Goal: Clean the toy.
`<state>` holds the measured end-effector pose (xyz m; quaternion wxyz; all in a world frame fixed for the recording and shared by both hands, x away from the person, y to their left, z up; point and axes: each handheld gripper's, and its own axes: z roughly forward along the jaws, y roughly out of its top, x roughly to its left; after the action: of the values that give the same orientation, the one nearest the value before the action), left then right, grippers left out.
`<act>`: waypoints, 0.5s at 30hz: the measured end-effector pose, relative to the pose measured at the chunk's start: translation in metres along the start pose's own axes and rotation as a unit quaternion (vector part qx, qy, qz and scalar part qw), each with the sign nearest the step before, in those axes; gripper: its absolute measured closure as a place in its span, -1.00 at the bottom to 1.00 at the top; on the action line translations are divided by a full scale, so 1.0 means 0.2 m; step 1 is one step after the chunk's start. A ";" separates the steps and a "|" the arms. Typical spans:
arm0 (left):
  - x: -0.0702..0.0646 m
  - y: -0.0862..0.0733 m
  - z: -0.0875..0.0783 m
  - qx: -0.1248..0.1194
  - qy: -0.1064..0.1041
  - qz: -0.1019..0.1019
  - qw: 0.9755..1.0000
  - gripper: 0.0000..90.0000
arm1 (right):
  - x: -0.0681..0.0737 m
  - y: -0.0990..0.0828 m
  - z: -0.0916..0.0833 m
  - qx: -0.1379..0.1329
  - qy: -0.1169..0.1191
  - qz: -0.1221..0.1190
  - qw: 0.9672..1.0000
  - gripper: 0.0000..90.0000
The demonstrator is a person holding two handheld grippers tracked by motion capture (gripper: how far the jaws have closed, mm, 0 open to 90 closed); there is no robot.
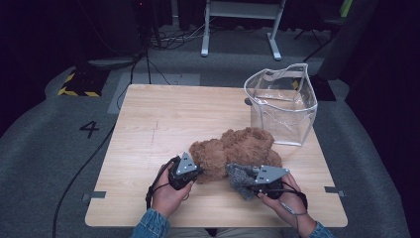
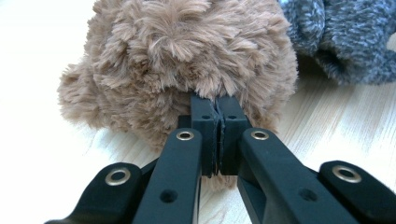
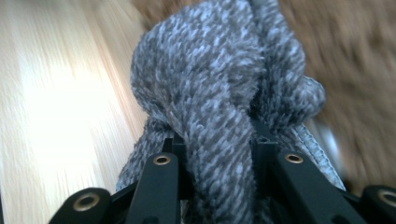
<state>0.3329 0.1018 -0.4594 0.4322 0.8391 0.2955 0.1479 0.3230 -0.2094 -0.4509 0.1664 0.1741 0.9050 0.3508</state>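
From above, I sit at the wooden bench [image 1: 148, 129] with a brown plush bear [image 1: 237, 151] lying near its front edge, my left tool [image 1: 190, 171] pressed to the toy's left side and my right tool [image 1: 257, 182] carrying a grey knitted garment [image 1: 239, 178] just beside the bear's lower right; a clear plastic bag [image 1: 282, 104] stands open and upright at the far right of the bench, apart from both. Along my left tool [image 2: 217, 105], the jaws are pinched together with only a tuft of the bear's fur [image 2: 187, 60] caught at their tips, the toy resting on the wood and the grey knit [image 2: 341, 37] lying just past it at the upper right. Along my right tool [image 3: 219, 140], the jaws stand part-way apart, clamped on a thick bunched fold of the knit [image 3: 210, 84], which bulges up between and over them, with brown fur [image 3: 355, 70] blurred close behind. My judgement: I am dressing the bear, and to do it well I should keep the left pinch steady as an anchor, bring the knit's opening squarely over the nearest limb or head, and avoid dragging on the thin tuft, which could slip free.
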 end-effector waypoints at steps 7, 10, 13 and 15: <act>0.01 0.00 0.00 -0.001 0.003 0.000 1.000 0.95 | -0.10 -0.19 -0.11 0.017 -0.031 0.060 0.998 0.59; 0.01 0.00 -0.01 -0.001 0.006 -0.001 1.000 0.95 | -0.15 -0.27 -0.16 0.031 -0.053 0.073 0.995 0.59; 0.01 0.00 -0.01 -0.004 0.006 -0.004 1.000 0.95 | -0.20 -0.31 -0.28 0.017 -0.082 0.093 0.992 0.59; 0.01 0.00 -0.01 -0.003 0.007 -0.005 1.000 0.95 | -0.22 -0.28 -0.38 -0.006 -0.103 0.092 0.990 0.59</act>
<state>0.3336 0.1040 -0.4594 0.4333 0.8350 0.3028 0.1526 0.3182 -0.3108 -0.4298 0.2267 0.2913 0.8610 0.3498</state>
